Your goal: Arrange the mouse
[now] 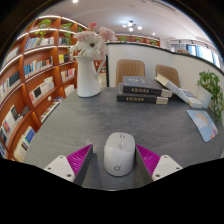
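A white computer mouse (119, 153) lies on the grey table (80, 120), its scroll wheel pointing away from me. It stands between my two fingers, whose magenta pads (80, 157) show on either side of it with a gap at each side. My gripper (114, 160) is open around the mouse, which rests on the table on its own.
A white vase with pink flowers (90, 62) stands at the far left of the table. A stack of books (144, 92) lies beyond the mouse, an open booklet (204, 124) to the right. Red bookshelves (30, 75) line the left; a green plant (214, 90) is at right.
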The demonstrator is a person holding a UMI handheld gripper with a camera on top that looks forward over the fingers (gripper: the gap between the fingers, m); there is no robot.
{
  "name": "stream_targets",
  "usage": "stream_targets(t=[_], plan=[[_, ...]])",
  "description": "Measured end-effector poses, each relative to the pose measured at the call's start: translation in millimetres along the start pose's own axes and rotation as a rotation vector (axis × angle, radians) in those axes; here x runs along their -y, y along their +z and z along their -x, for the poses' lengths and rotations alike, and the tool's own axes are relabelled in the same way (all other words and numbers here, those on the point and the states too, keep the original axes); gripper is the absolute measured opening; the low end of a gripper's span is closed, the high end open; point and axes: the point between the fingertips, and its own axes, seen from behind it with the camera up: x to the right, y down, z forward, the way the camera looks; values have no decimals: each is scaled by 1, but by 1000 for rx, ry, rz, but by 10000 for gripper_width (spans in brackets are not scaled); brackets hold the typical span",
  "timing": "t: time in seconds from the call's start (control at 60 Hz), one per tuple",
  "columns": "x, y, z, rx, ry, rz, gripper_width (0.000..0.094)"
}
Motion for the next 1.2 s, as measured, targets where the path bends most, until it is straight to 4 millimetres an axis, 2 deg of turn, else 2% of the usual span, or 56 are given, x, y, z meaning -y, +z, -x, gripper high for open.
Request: stream_targets(t=[0.083, 0.15, 0.217, 0.25, 0.35, 0.5, 0.617, 0.667, 0.717, 0.833, 0.933, 1.0, 1.1, 1.167, 1.2], plan=[[2, 5, 4, 3, -23, 11, 835], [3, 6, 3, 1, -22, 24, 774], [3, 8, 0, -5, -15, 43, 644], [3, 9, -4, -12, -8, 54, 512], [0, 9, -4, 3, -8, 107, 480], [0, 11, -6, 13, -6, 179, 340], [5, 9, -13, 38, -8, 220, 340], [14, 3, -18, 53, -20, 218, 339], [38, -8, -26, 82, -22, 177, 340], [118, -47, -75, 87, -60, 48, 341], [188, -84, -135, 66, -85, -72, 340], [229, -106, -183, 43, -91, -143, 339], [269, -130, -255, -1, -116, -214, 339], [282, -137, -302, -30, -120, -239, 337], [282, -140, -324, -46, -113, -253, 337]])
